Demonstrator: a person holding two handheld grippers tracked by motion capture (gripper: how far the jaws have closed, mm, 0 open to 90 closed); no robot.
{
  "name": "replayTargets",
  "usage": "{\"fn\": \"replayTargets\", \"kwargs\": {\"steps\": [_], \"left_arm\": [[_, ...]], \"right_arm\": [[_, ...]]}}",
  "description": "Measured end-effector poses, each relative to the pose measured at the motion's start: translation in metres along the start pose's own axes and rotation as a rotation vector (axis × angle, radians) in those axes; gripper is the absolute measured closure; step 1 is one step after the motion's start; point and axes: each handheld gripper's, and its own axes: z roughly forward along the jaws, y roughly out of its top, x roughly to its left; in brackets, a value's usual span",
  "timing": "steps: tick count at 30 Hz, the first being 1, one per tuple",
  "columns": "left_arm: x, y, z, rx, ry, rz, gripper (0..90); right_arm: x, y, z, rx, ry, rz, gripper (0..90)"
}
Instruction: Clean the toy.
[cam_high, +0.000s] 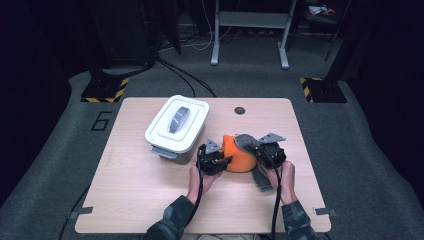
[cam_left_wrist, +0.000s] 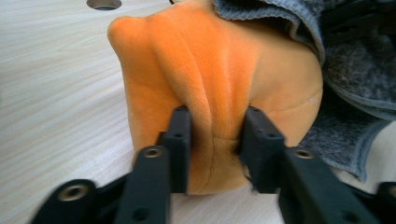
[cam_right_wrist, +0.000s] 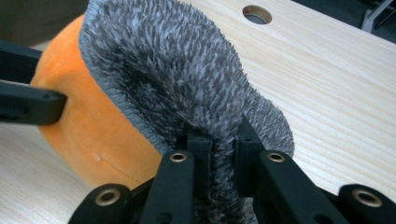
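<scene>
Two claws grip at table centre: my left gripper (cam_left_wrist: 212, 135) pinches a fold of the soft orange plush cushion (cam_left_wrist: 210, 74); at its three o'clock, my right gripper (cam_right_wrist: 219, 140) pinches the shaggy grey cloth (cam_right_wrist: 177, 74) draped over it.

Lidded box (cam_high: 176, 129) left of cushion (cam_high: 239, 154); cloth (cam_high: 248, 142) atop cushion.

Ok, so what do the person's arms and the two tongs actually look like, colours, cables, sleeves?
Both tongs, left and right, are black and blocky, each topped by a grey three-cornered plate. A black cable trails from each back along the forearm. Up close, the left tongs and right tongs have matte black jaws on linked bars with brass-coloured rivet holes. The sleeves are a dark camouflage pattern.
</scene>
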Motion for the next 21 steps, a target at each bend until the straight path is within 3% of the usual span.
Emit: {"fn": "replayTargets", "kwargs": {"steps": [4,7,13,18,21], "left_arm": [[-0.001,-0.005,-0.002,0.018,0.014,0.034,48.1],[-0.003,-0.009,0.001,0.033,0.036,0.077,48.8],[-0.004,-0.007,0.005,0.021,0.068,0.097,74.5],[-0.005,-0.003,0.003,0.028,0.057,0.085,81.7],[-0.006,0.000,0.001,0.038,0.030,0.064,82.4]], "right_arm": [[-0.001,0.000,0.002,0.007,-0.014,0.007,81.3],[-0.003,0.000,0.004,0.007,-0.011,0.006,81.3],[-0.005,0.001,0.004,0.013,-0.011,0.011,81.2],[-0.009,0.000,-0.001,-0.002,-0.011,0.025,81.2],[-0.011,0.000,-0.008,-0.023,-0.009,0.030,81.2]]}}
